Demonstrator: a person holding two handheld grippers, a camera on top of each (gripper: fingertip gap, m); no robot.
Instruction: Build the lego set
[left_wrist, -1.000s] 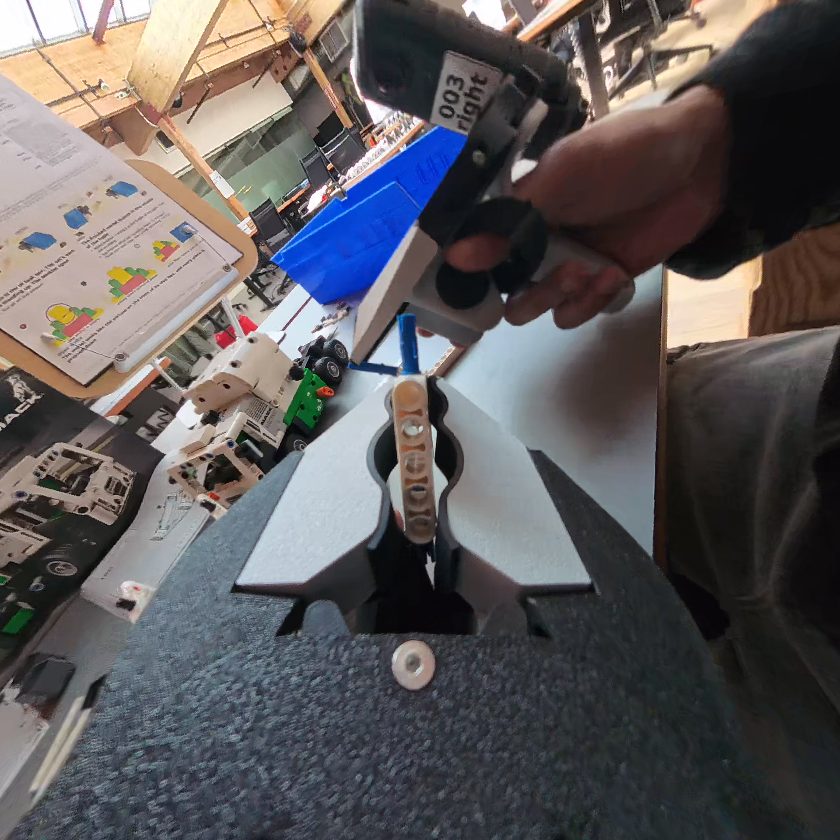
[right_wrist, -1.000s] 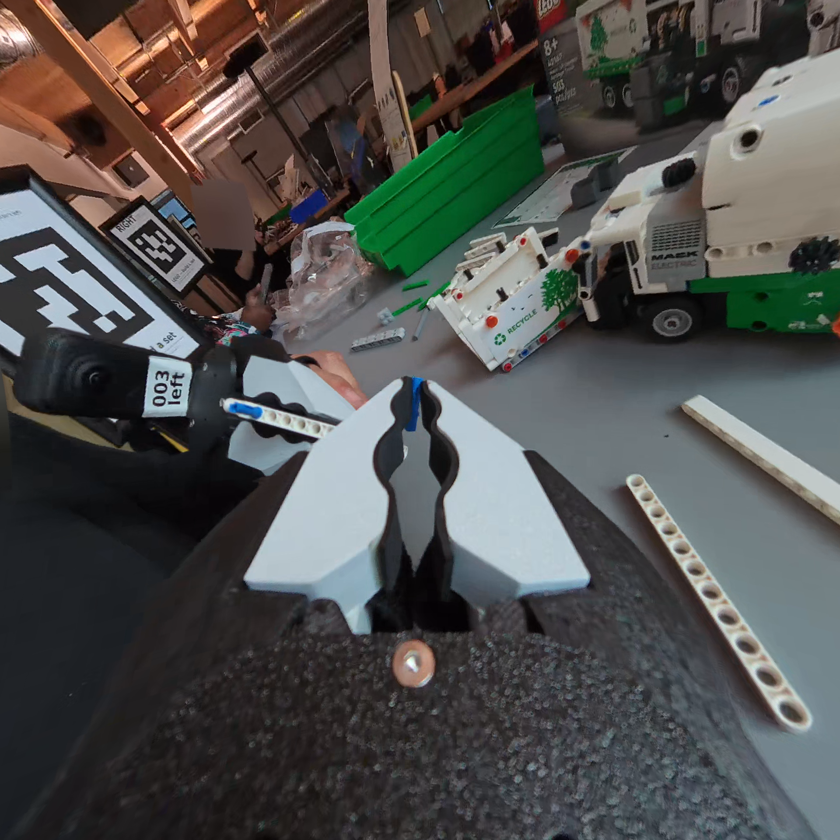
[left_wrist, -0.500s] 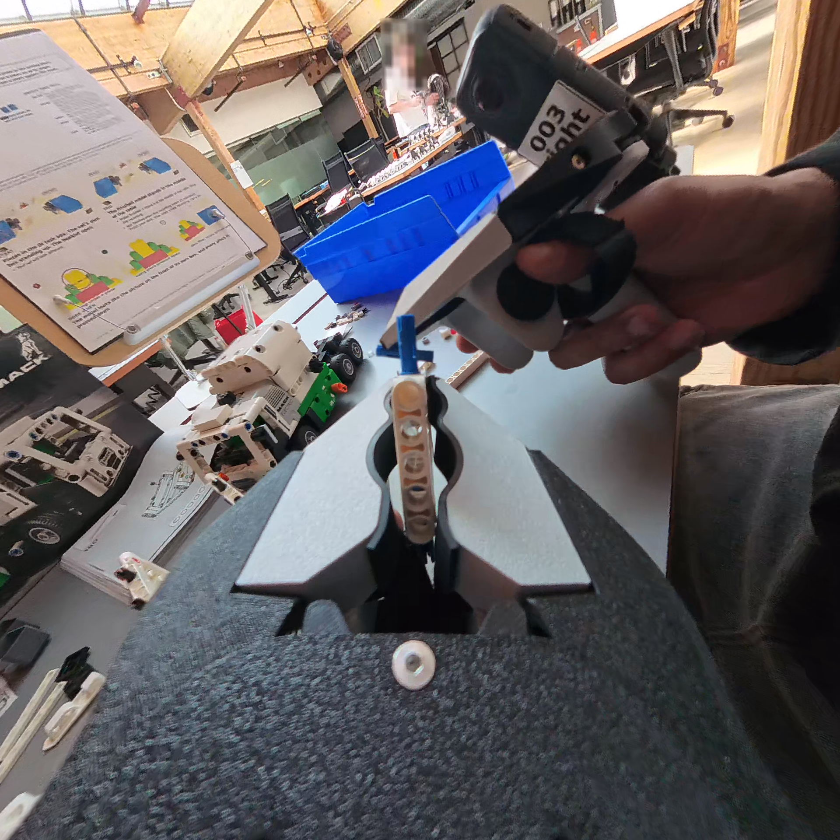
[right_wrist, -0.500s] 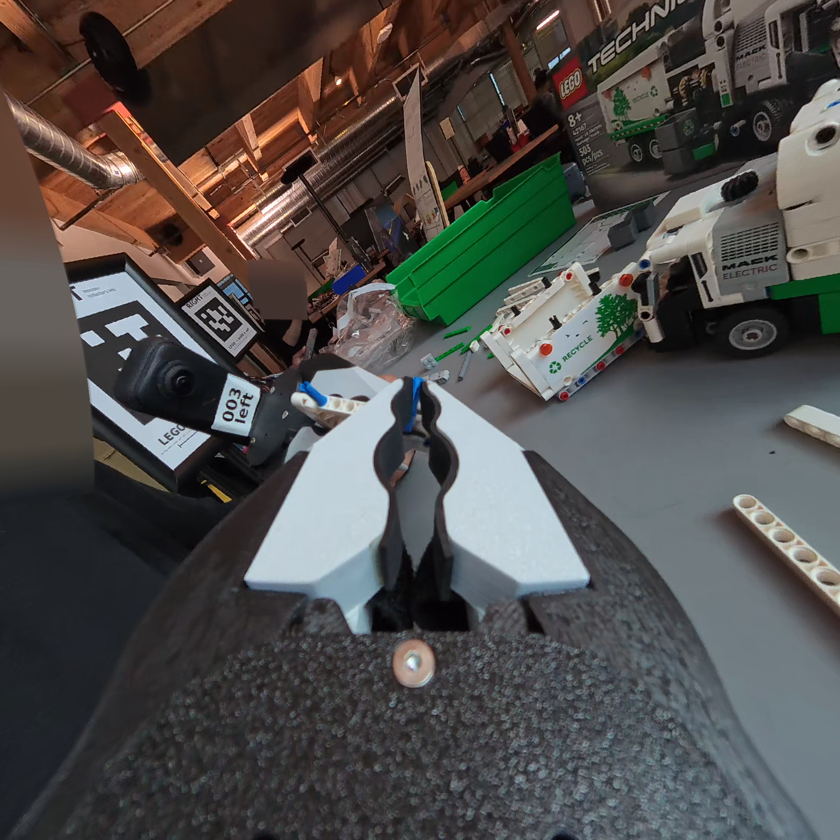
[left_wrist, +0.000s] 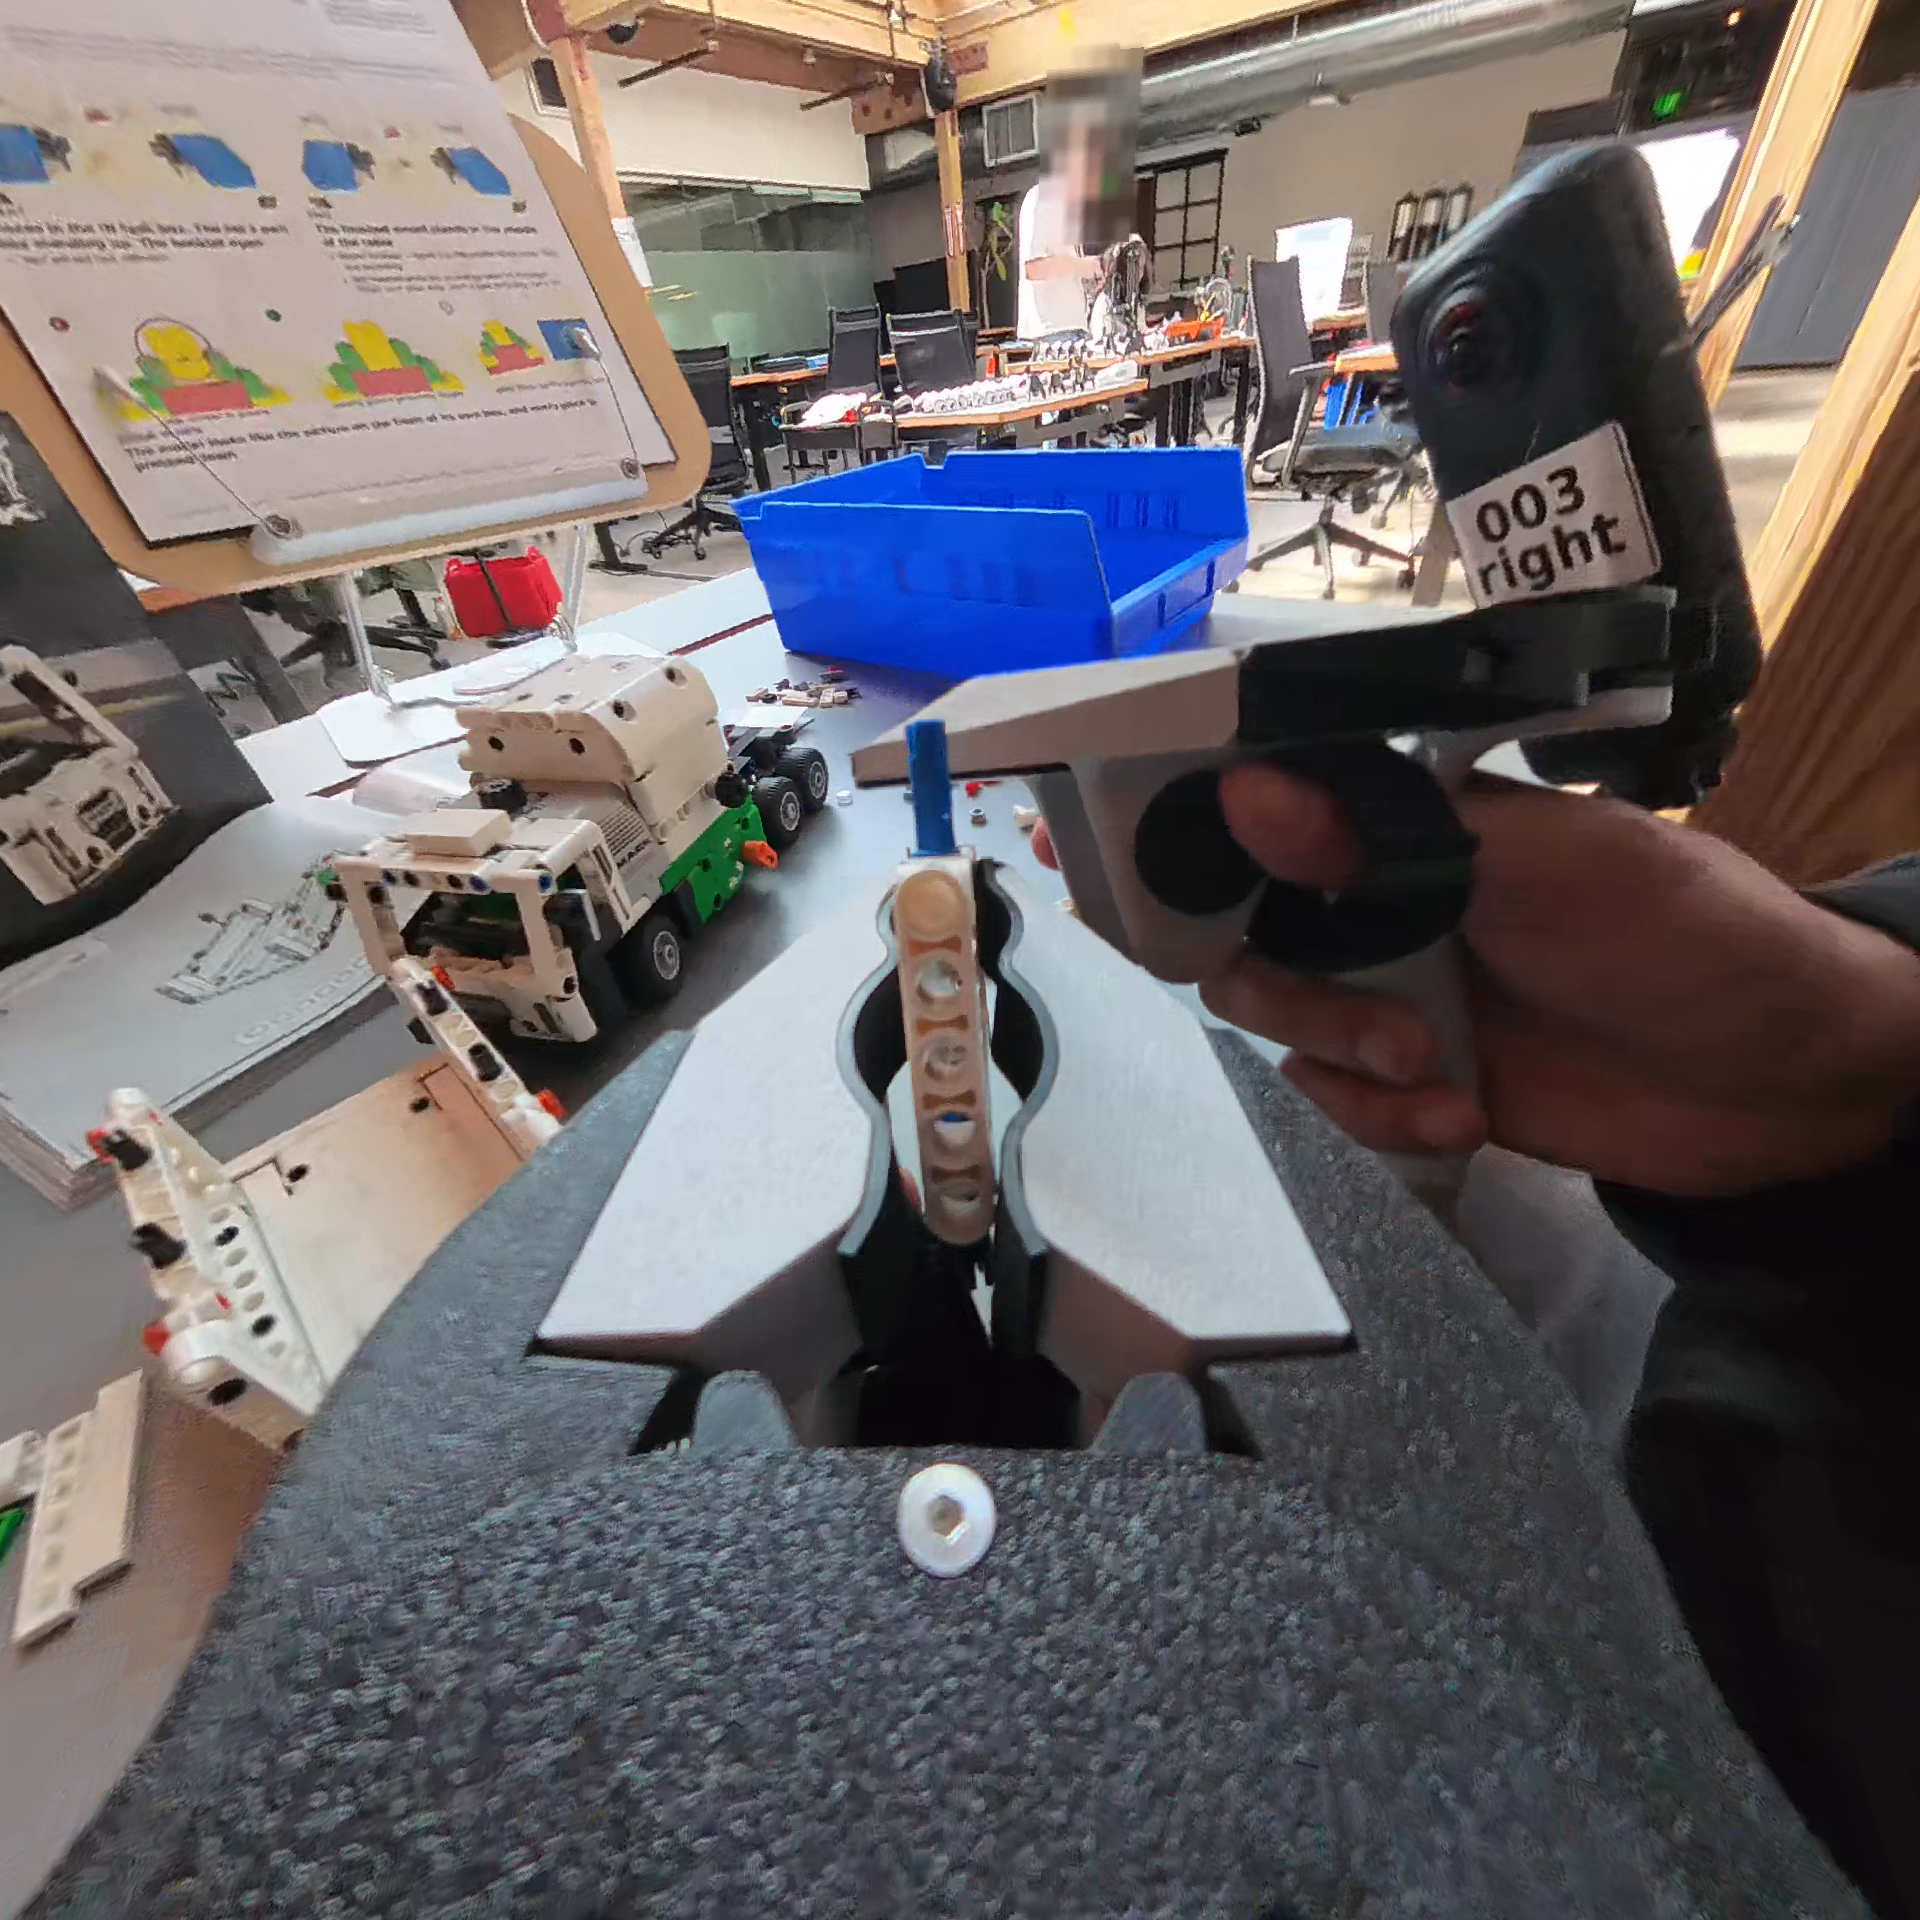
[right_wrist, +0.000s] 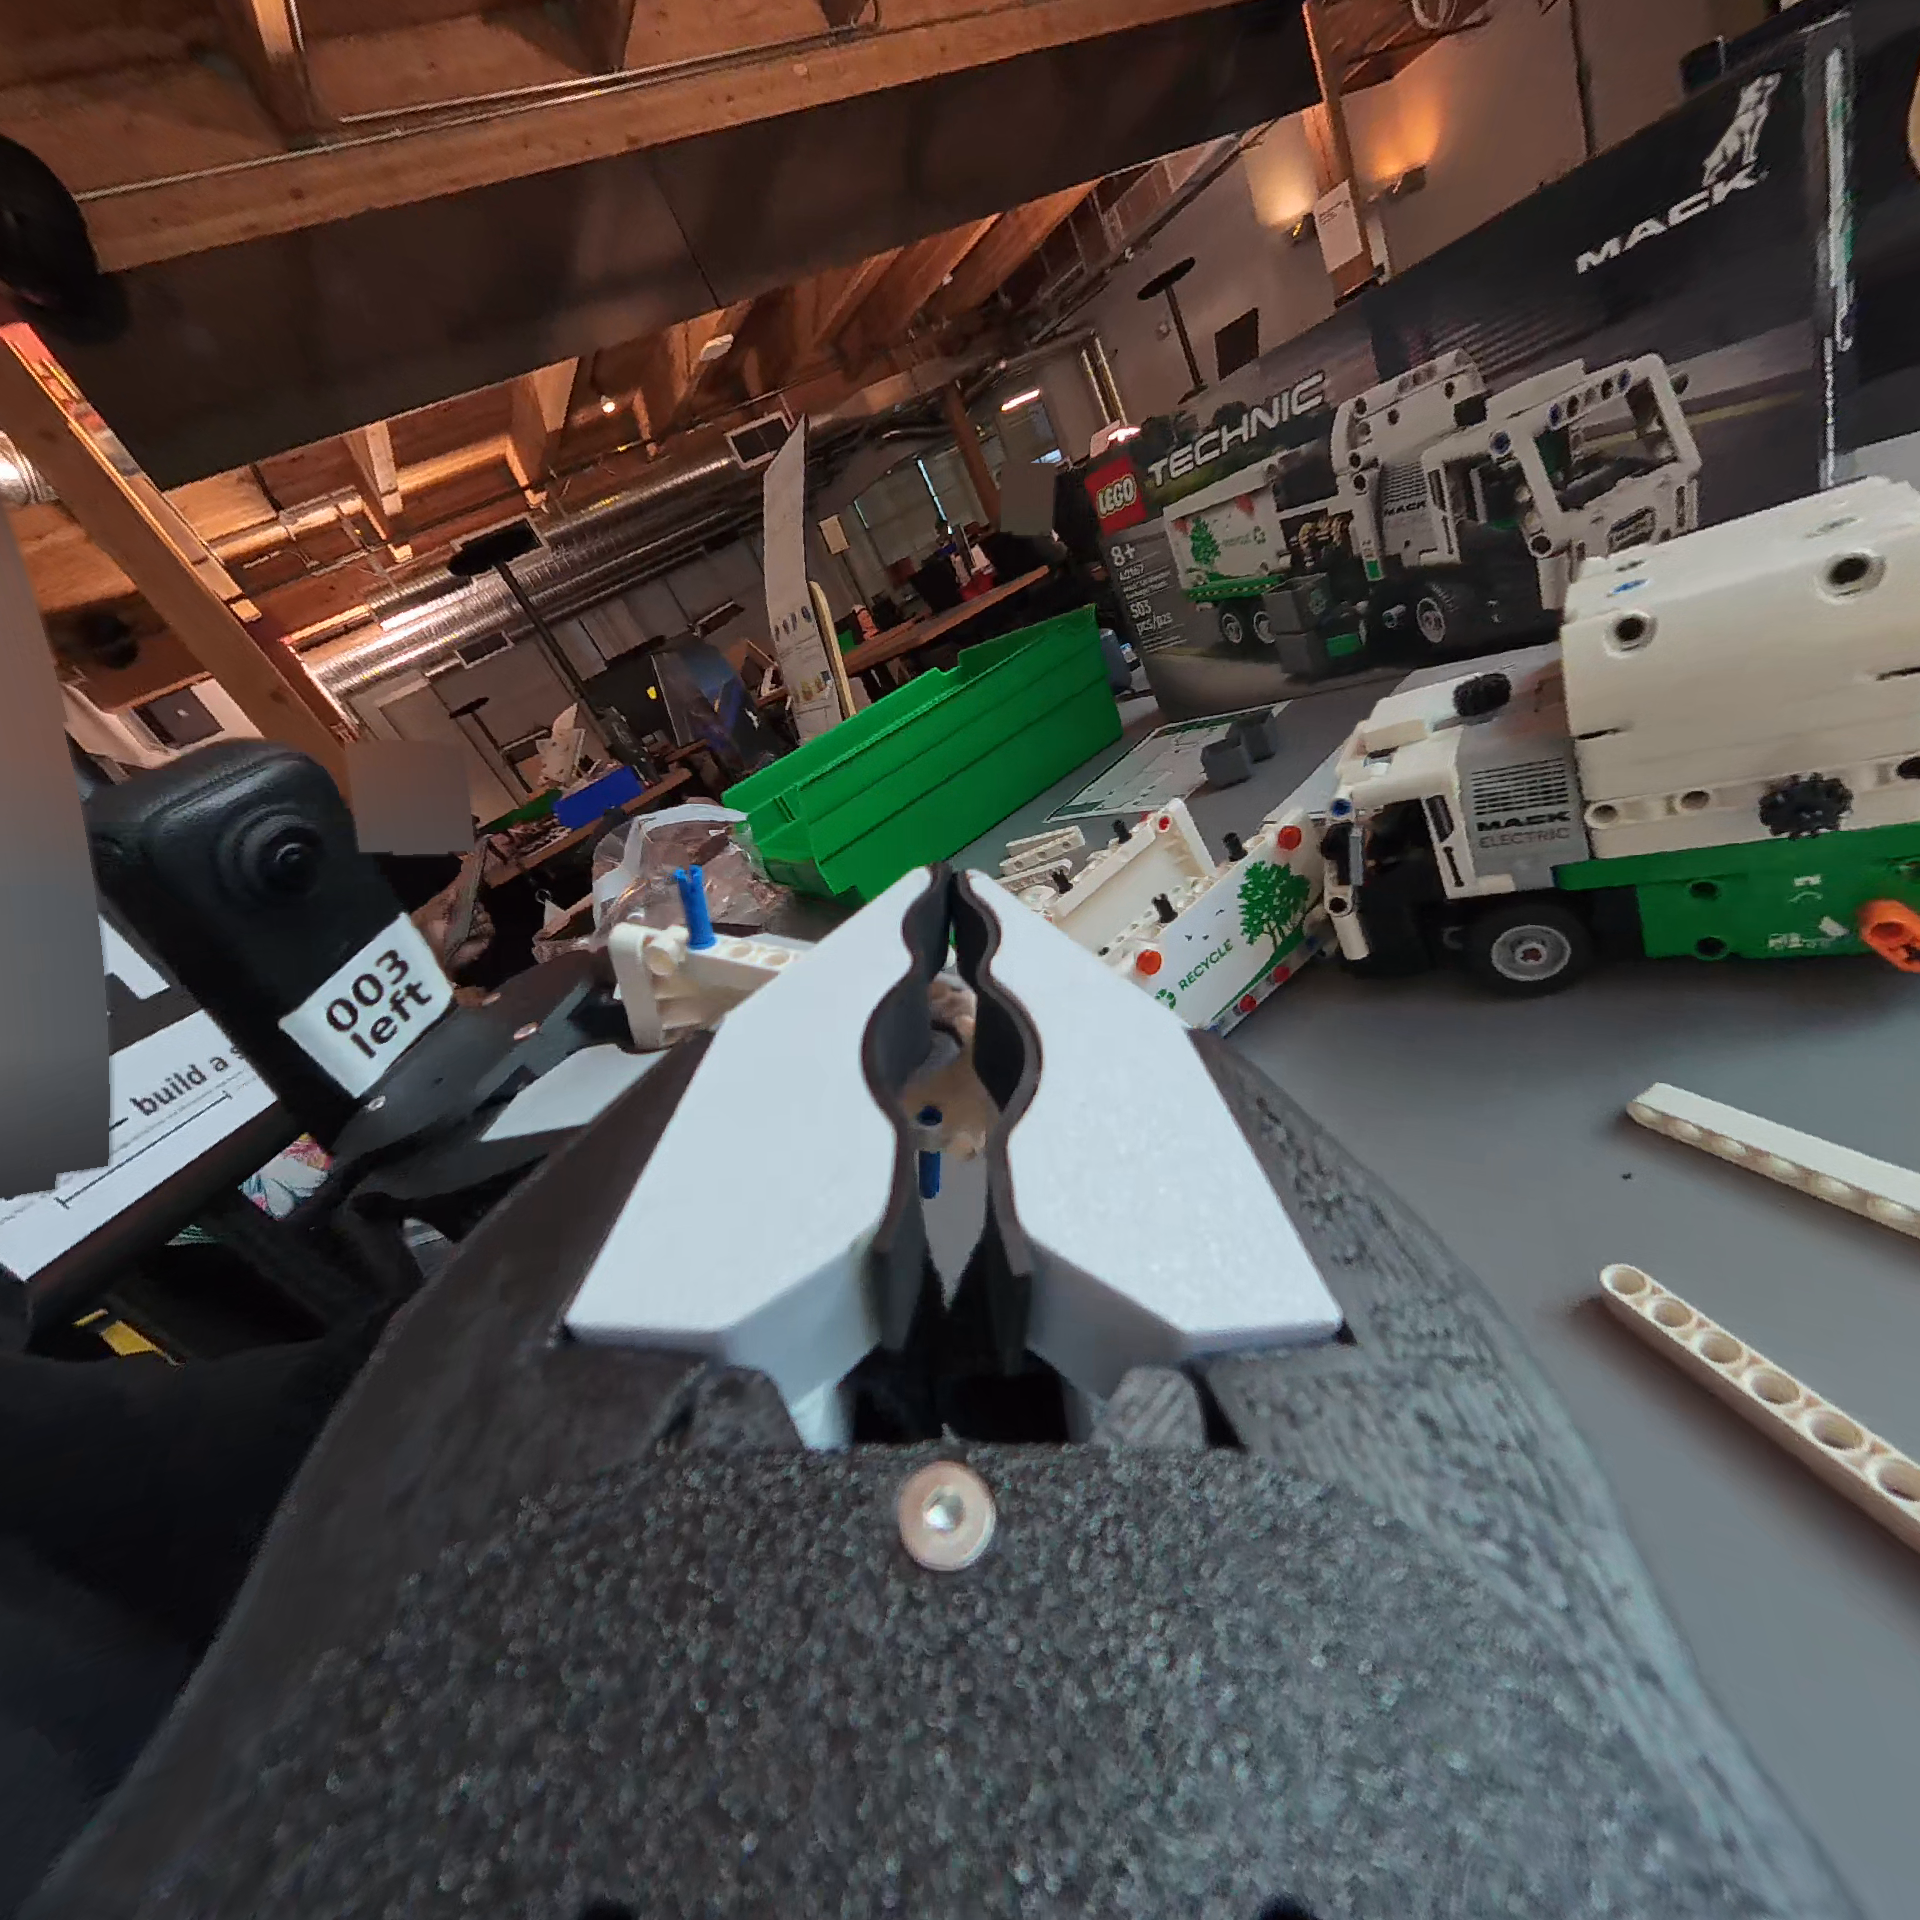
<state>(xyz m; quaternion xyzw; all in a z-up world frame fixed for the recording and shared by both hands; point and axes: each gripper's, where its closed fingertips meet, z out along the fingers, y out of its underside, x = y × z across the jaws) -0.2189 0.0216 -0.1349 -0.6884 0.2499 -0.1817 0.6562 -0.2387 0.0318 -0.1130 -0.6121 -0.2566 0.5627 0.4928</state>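
My left gripper (left_wrist: 940, 883) is shut on a short tan-white beam with holes (left_wrist: 940, 1039), held lengthwise between the jaws. A blue pin (left_wrist: 928, 790) stands on the beam's far end. My right gripper (left_wrist: 873, 753), held in a hand, lies level just above, and the pin's top meets its underside near the tips. In the right wrist view its jaws (right_wrist: 951, 894) are shut at the tips. A small blue piece (right_wrist: 928, 1148) shows through the gap farther back, and I cannot tell if it is gripped.
A white-and-green truck model (left_wrist: 623, 831) stands left of the beam, also in the right wrist view (right_wrist: 1662, 810). A blue bin (left_wrist: 987, 561), a green bin (right_wrist: 935, 758), a loose white panel (right_wrist: 1174, 925) and two long white beams (right_wrist: 1766, 1392) are on the grey table.
Both grippers have swung round and the right one now lies level over the pin. The blue piece at the right gripper's tips no longer shows there.
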